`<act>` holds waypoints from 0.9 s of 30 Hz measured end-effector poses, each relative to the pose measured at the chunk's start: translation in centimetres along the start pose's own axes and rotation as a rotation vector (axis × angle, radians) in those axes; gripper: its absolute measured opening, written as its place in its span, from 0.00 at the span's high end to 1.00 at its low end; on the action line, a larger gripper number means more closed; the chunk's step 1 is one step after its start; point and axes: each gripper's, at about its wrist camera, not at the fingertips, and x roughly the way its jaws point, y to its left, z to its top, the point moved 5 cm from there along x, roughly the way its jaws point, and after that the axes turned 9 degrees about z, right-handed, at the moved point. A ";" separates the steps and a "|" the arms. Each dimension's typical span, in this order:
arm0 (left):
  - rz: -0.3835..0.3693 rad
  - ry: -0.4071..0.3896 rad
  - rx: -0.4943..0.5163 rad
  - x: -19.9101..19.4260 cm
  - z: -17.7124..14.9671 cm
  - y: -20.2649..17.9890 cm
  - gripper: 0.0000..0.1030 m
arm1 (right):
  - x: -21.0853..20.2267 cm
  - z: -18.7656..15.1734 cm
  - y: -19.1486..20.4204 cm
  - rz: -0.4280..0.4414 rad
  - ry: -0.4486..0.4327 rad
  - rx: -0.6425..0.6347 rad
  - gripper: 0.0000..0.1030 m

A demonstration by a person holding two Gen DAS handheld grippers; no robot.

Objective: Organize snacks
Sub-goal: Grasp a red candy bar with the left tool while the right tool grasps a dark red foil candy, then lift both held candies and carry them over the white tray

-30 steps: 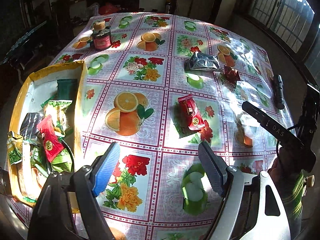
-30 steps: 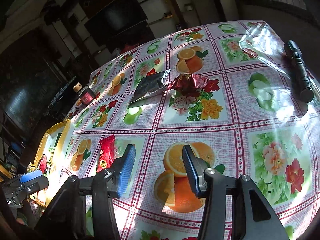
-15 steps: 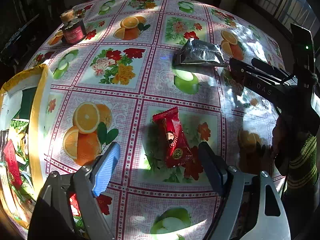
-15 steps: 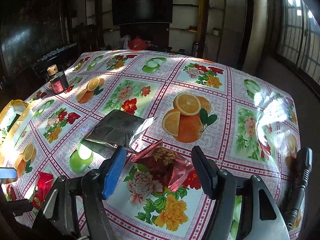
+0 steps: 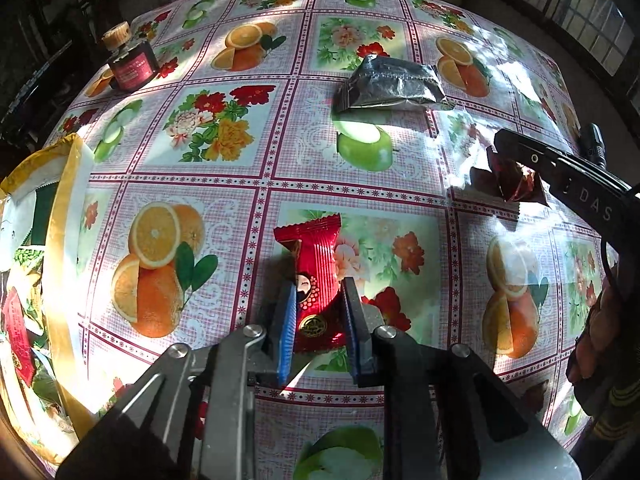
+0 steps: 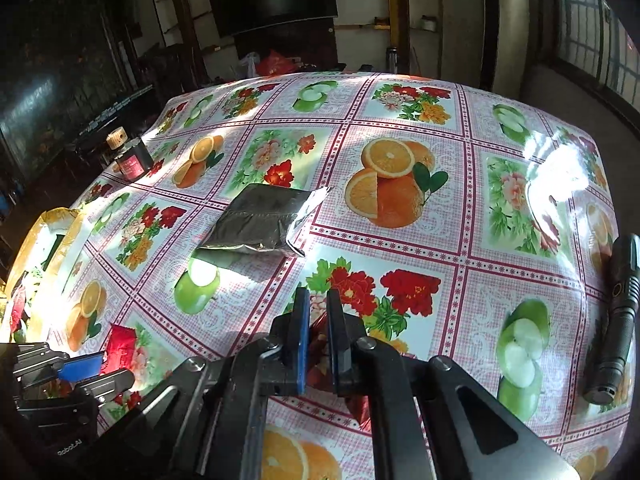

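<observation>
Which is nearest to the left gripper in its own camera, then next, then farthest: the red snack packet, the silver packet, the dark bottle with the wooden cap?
1. Red snack packet, between the fingers.
2. Silver packet, ahead, right.
3. Dark bottle, far left corner.

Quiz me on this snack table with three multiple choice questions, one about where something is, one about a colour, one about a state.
1. Where does the silver packet lie?
A. inside the yellow box
B. on the tablecloth, beyond the green apple print
C. under the flashlight

2. What colour is the packet in the left gripper?
A. red
B. blue
C. white

3. How is the right gripper?
A. wide open
B. out of view
C. shut on a dark red wrapper

Answers: B, it rests on bare cloth; A, the red snack packet shows between the jaws; C, the dark red wrapper is pinched.
</observation>
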 end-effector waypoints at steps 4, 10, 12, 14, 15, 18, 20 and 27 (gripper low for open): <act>-0.018 -0.008 -0.001 -1.2 -1.7 1.1 0.80 | -2.2 -2.0 1.3 0.084 -0.023 0.050 0.94; -0.043 -0.022 -0.024 -3.1 -3.9 3.4 0.80 | -3.6 -3.8 1.1 0.138 -0.052 0.134 0.95; -0.050 -0.027 -0.034 -3.7 -4.3 4.1 0.80 | -3.9 -3.6 0.5 0.052 -0.073 0.120 0.90; -0.054 -0.032 -0.048 -4.2 -4.6 4.7 0.80 | -3.8 -3.4 -0.4 -0.021 -0.070 0.140 0.60; -0.057 -0.035 -0.050 -4.4 -4.7 4.9 0.80 | -3.8 -3.3 -0.7 -0.046 -0.076 0.156 0.39; -0.062 -0.040 -0.060 -5.0 -4.9 5.3 0.80 | -3.9 -2.6 -0.5 -0.089 -0.112 0.122 0.37; -0.067 -0.037 -0.061 -5.1 -4.9 5.4 0.80 | -2.9 -2.1 -0.4 -0.132 -0.092 0.089 0.34; -0.070 -0.034 -0.049 -5.1 -5.3 4.9 0.80 | 1.4 -1.6 -1.8 -0.192 0.006 0.070 0.38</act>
